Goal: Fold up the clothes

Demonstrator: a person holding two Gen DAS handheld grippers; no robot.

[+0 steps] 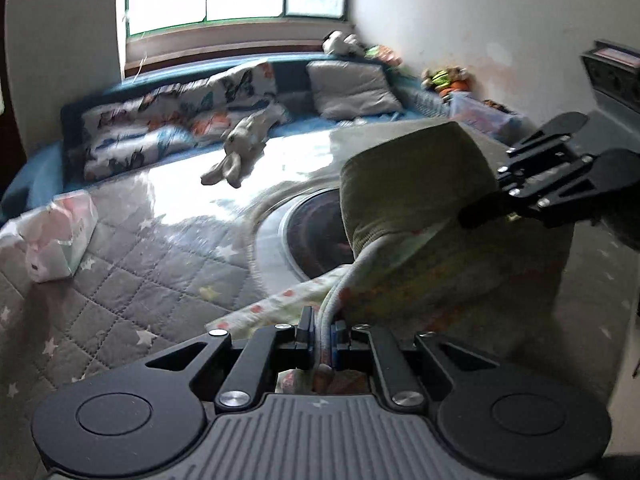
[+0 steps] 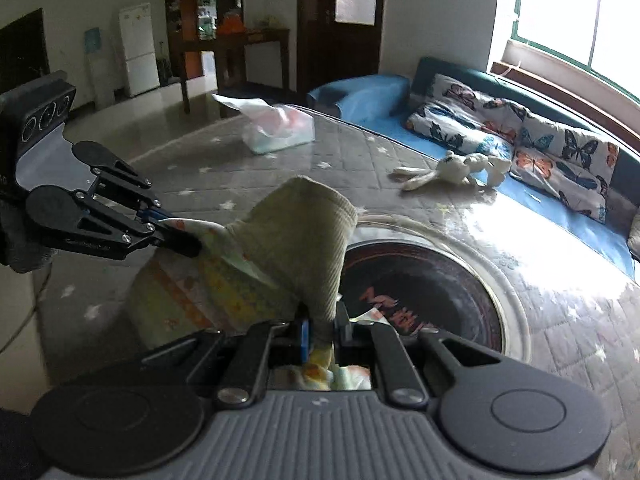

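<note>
We are pinching the little garment (image 1: 420, 208) with both tools: our left hand-held gripper (image 1: 322, 330) is clamped on its pale edge, and our right hand-held gripper (image 2: 324, 334) is clamped on its green cuff. It is hanging between them, above the grey quilted bed (image 1: 132, 280).

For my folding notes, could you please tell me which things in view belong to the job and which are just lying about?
Part of the job:
- garment
- left gripper, shut on it
- right gripper, shut on it
- quilted bed cover

Lying about:
- stuffed rabbit
- butterfly pillows
- plastic bag
- grey pillow
</note>
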